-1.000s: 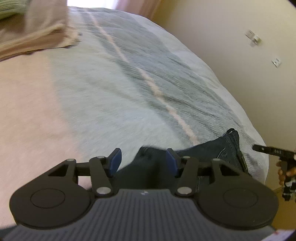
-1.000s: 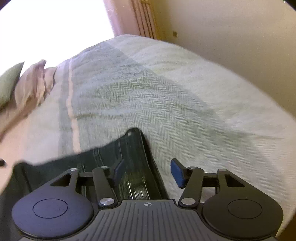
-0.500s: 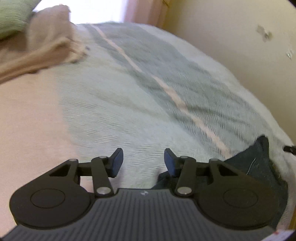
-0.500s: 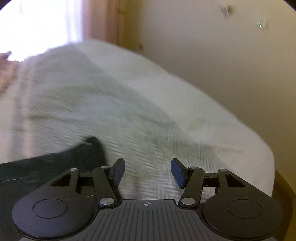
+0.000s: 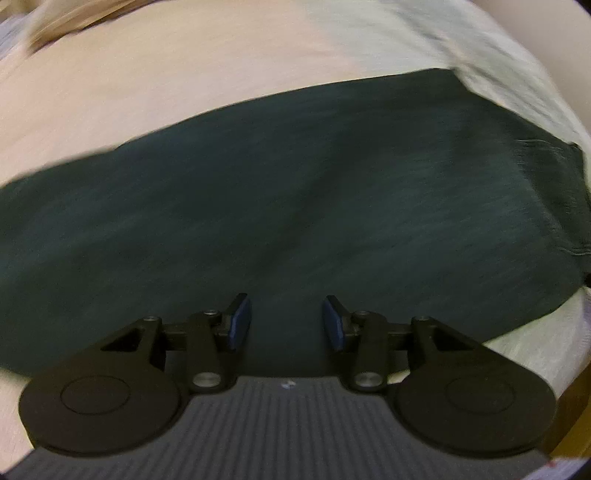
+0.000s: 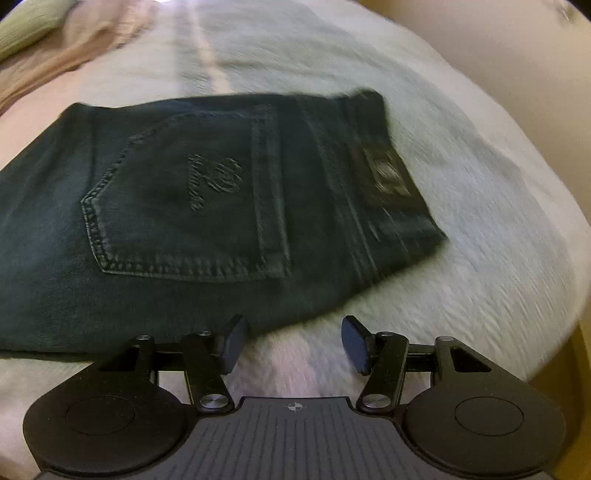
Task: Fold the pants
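Two handheld grippers hang over a pair of dark denim pants (image 6: pixel 207 206) spread across a pale bed cover (image 6: pixel 480 184), with a green pillow (image 6: pixel 26 33) and a tan blanket (image 6: pixel 74 62) bunched at the far left corner of the bed in the right wrist view. On the left, the left gripper (image 5: pixel 286 323) points steeply down over a long, flat stretch of leg fabric (image 5: pixel 277 192); its jaws have just been narrowing, yet they stand partly apart with nothing between the blue pads (image 5: pixel 238 323), the cloth lying beneath and beyond them. Further right, the stitched back pocket (image 6: pixel 188 199) faces up and the waistband, with its dark label patch (image 6: pixel 386 171), marks the right-hand end of the garment. The right gripper (image 6: pixel 293 343) waits at the near edge of that end, jaws roughly half open and empty, its left finger over the denim hem and its right finger over bare cover. The pants appear already doubled lengthwise, so the likely step is a crosswise fold; done well, each gripper would pinch every layer at the near edge, lift together, and carry one end squarely onto the other without dragging the cloth askew.
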